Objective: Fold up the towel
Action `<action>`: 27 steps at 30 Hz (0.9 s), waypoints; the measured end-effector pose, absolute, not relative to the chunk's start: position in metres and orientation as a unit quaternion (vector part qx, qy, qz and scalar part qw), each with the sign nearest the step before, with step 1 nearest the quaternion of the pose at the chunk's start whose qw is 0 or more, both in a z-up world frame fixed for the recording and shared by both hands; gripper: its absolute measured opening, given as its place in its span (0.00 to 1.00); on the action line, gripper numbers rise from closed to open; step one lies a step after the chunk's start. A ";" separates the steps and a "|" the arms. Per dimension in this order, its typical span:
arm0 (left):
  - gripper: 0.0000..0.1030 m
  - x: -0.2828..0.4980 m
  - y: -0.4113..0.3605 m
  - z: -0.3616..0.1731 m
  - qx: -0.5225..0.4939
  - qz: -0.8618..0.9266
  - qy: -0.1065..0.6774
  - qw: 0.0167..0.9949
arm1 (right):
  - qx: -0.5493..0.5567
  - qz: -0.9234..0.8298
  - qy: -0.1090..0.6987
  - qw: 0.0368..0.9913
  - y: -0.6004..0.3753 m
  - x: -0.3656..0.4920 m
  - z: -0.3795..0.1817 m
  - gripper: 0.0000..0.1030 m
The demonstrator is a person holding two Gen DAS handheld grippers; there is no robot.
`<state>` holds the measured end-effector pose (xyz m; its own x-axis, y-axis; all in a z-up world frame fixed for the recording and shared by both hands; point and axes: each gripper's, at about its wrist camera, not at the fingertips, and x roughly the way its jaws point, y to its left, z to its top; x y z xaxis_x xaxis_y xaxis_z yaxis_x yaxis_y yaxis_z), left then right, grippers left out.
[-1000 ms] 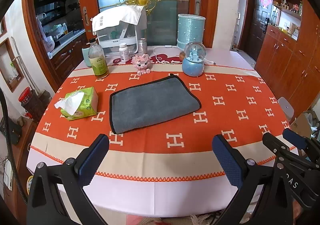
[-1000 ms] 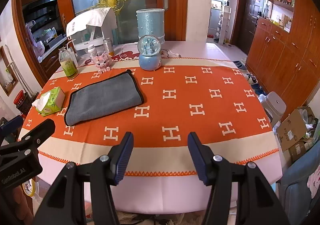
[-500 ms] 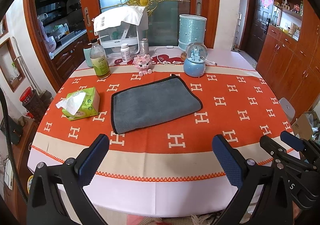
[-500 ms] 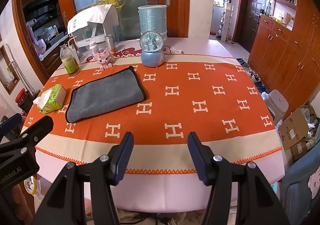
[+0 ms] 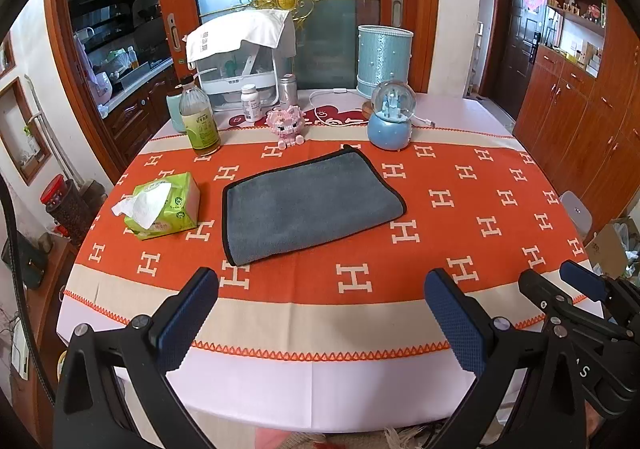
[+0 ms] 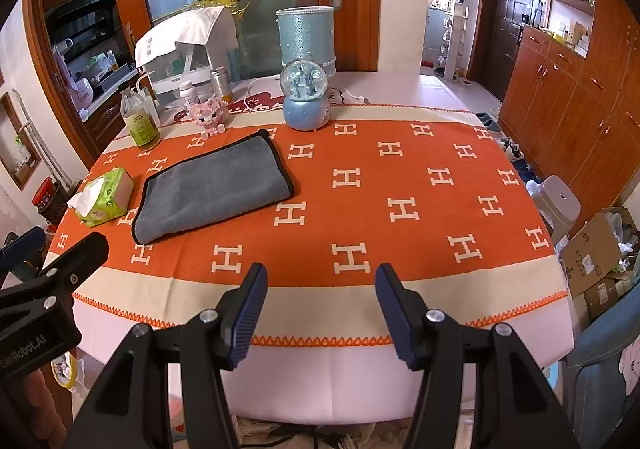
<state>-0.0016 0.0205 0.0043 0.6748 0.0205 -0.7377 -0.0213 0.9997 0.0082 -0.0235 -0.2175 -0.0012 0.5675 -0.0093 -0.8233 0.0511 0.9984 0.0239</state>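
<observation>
Both grippers hang over the near edge of the table, fingers spread and holding nothing. On the left gripper (image 5: 320, 313) the two blue-padded fingers stand wide apart, pointing across the cloth toward the towel (image 5: 308, 205). On the right gripper (image 6: 320, 309) the gap between the fingers is narrower but plainly open, and it points at bare tablecloth (image 6: 400, 177) to the right of the towel. Each gripper shows at the edge of the other's view, side by side and apart.

Beyond the fingertips the orange cloth with its white H pattern covers the table. Well ahead of the left gripper lies the grey towel with its dark border, flat on the cloth and turned slightly askew. Just beside its left edge sits a green tissue pack (image 5: 164, 205) with a sheet pulled up. Past the towel's far edge stand a bottle with a green label (image 5: 199, 117), a small pink toy pig (image 5: 286, 125) and a blue snow globe (image 5: 390, 117), with a pale blue cylinder (image 5: 384, 61) behind it
</observation>
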 end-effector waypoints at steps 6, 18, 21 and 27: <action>0.99 -0.002 0.021 0.004 -0.001 0.012 0.404 0.915 | 0.022 -0.015 0.466 0.884 -0.216 -0.023 -0.003 0.55; 0.99 -0.004 0.021 0.000 0.002 0.011 0.408 0.913 | 0.022 -0.010 0.471 0.882 -0.216 -0.020 -0.006 0.55; 0.99 -0.003 0.020 0.001 0.002 0.011 0.409 0.913 | 0.022 -0.010 0.472 0.881 -0.216 -0.020 -0.006 0.55; 0.99 -0.002 0.020 -0.004 0.004 0.008 0.414 0.910 | 0.022 -0.008 0.475 0.880 -0.215 -0.020 -0.008 0.55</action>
